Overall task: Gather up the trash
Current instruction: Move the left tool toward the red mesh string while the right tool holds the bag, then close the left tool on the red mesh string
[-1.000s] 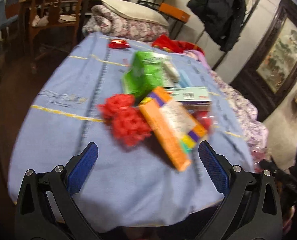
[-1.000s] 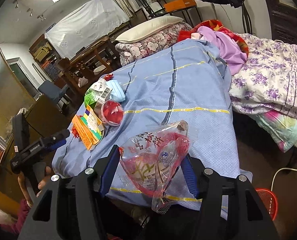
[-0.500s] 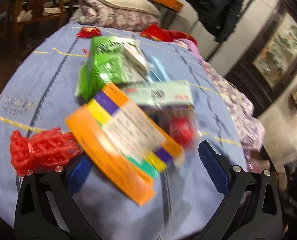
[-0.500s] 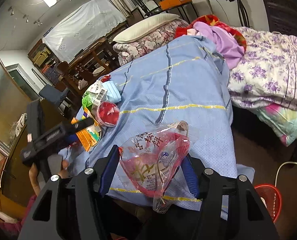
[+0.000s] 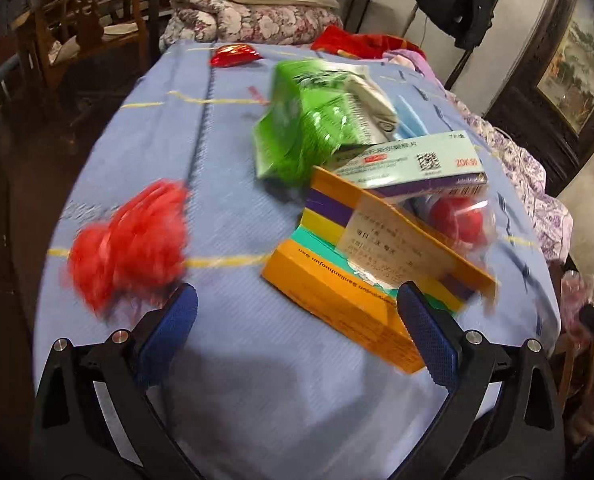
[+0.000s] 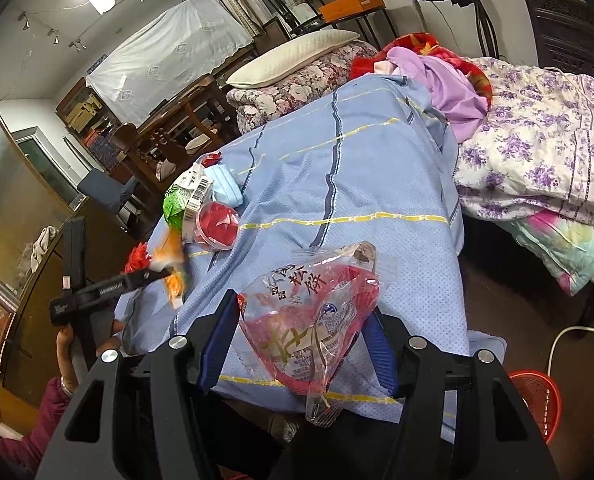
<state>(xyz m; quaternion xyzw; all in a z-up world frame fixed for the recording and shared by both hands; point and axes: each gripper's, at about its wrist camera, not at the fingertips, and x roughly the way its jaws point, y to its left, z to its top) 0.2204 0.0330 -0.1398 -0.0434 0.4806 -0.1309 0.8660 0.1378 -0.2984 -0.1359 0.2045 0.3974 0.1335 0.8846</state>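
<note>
Left wrist view: left gripper (image 5: pixel 293 336) fingers apart, empty; orange box (image 5: pixel 337 300) lower right, partly outside gap. Risk: fingers push box, no grip. Right gripper (image 6: pixel 297 344) clamped on wrapper (image 6: pixel 309 320).

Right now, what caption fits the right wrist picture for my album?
Right gripper holding a crinkly snack bag above a blue bedspread, with more trash waiting beside the left gripper.

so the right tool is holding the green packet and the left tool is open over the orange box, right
Not quite. The right tool holds a clear red-printed plastic bag, not the green packet, which lies on the blue sheet; the right wrist view shows this. The rest stands: the left tool is open over the orange box.
</note>
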